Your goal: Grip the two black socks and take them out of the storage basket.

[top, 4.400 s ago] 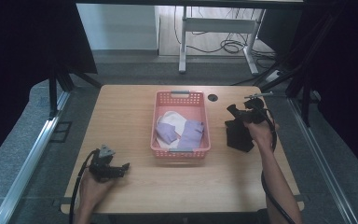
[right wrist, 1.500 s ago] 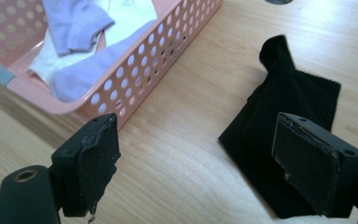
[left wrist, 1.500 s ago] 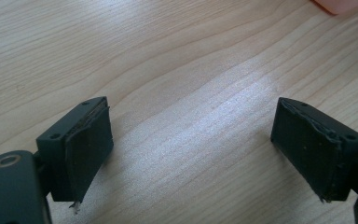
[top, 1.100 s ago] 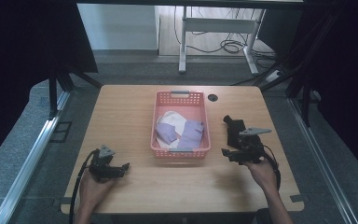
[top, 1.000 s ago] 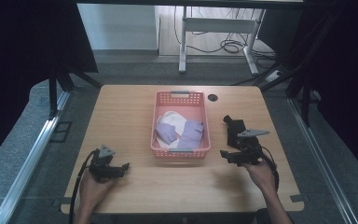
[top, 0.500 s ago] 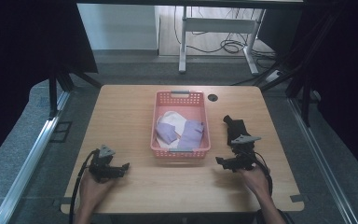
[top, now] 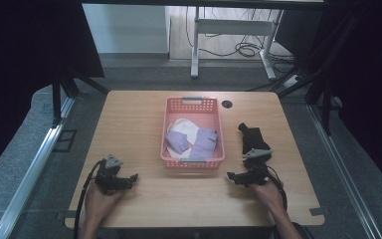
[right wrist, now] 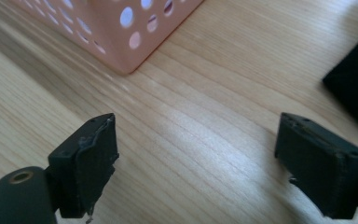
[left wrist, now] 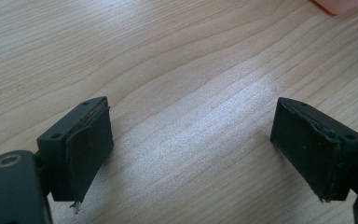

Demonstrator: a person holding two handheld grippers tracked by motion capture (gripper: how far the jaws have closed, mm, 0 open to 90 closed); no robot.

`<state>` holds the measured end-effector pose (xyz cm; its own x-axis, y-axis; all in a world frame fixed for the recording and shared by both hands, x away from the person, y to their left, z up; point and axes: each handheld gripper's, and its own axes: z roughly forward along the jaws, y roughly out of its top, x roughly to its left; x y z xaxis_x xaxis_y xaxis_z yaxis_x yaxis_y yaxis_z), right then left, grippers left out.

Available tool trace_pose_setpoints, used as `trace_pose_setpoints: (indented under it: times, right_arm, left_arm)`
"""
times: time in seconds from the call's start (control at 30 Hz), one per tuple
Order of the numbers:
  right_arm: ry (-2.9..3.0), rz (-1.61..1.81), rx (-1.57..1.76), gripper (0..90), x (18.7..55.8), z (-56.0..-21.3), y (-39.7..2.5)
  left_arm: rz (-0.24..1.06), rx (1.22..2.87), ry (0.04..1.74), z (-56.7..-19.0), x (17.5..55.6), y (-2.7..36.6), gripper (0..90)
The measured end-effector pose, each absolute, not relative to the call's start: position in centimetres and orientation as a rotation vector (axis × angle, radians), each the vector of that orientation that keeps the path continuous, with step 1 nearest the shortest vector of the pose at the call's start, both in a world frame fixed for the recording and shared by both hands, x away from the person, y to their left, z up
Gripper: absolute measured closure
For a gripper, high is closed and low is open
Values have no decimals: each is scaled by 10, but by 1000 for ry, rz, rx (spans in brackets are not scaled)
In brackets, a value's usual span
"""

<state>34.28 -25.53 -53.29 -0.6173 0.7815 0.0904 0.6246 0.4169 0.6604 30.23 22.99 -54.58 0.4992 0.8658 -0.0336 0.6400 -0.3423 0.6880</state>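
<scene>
**Beside the basket, a dark cloth waits for the right hand**

On the counter (top: 144, 119), the black cloth (top: 252, 141) lies just right of the pink basket (top: 193, 160), its long axis running away from the person. The right hand-held gripper (top: 235, 177) rests just short of the cloth's near end, jaws wide apart and empty. The left hand-held gripper (top: 127, 178), also spread open over bare wood, sits well apart on the basket's far side. The right is clearly nearer; it would likely need to turn rightward and reach forward.

A wooden table (top: 129, 124) on grey floor (top: 25, 164), white desk frame (top: 234, 27) behind
</scene>
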Motion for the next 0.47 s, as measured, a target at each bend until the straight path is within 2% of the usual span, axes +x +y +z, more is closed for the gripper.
trace_pose_setpoints:
  times: [0.23, 0.37, 0.47]
  right_arm:
    - [2409, 1006, 1151, 105, 342, -539, -254]
    - [2414, 977, 1103, 0, 341, -544, -248]
    - [2418, 968, 1104, 0, 341, -544, -248]
  left_arm:
    - [450, 2097, 1230, -546, 302, 230, 127]
    - [449, 2097, 1230, -546, 302, 230, 127]
    - [449, 2096, 1230, -546, 302, 230, 129]
